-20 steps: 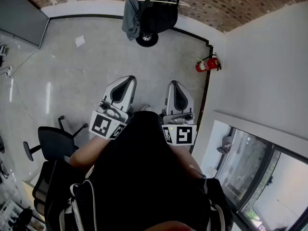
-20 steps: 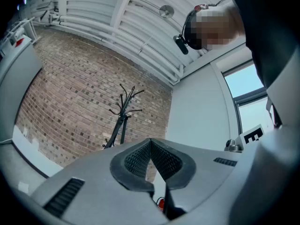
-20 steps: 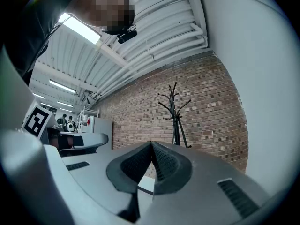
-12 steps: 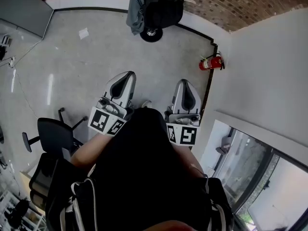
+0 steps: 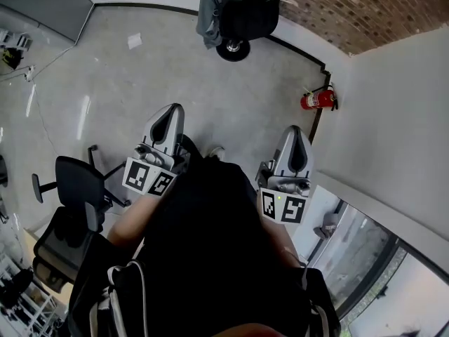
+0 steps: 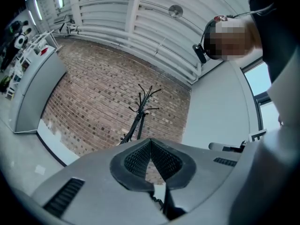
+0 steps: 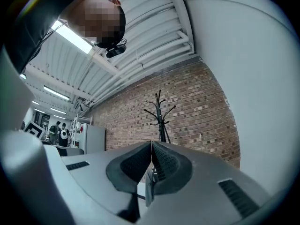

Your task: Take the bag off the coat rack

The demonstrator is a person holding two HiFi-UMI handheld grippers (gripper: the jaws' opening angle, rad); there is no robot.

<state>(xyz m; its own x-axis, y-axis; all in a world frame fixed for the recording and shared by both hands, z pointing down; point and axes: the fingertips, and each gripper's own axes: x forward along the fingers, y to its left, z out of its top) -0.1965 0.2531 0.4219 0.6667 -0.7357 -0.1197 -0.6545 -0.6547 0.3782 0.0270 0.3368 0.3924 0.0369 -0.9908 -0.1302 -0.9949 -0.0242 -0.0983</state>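
Observation:
The coat rack [image 5: 233, 48] stands far ahead by the brick wall, at the top of the head view. A black bag [image 5: 249, 18] hangs on it, next to a grey garment [image 5: 209, 12]. Both grippers are held low in front of the person, well short of the rack. My left gripper [image 5: 172, 111] is shut and empty. My right gripper [image 5: 295, 132] is also shut and empty. In the left gripper view the bare top of the rack [image 6: 140, 109] rises above the shut gripper [image 6: 150, 142]. The right gripper view shows the rack [image 7: 161, 114] above that shut gripper [image 7: 151, 144].
A red fire extinguisher [image 5: 317, 100] stands at the white wall corner on the right. A black office chair [image 5: 74, 188] is at the left, close to the person. A scrap of paper [image 5: 135, 41] lies on the grey floor. A window runs along the lower right.
The right gripper has drifted to the right, away from the left one. The rack and the extinguisher sit a little further right in the view. Both grippers stay shut.

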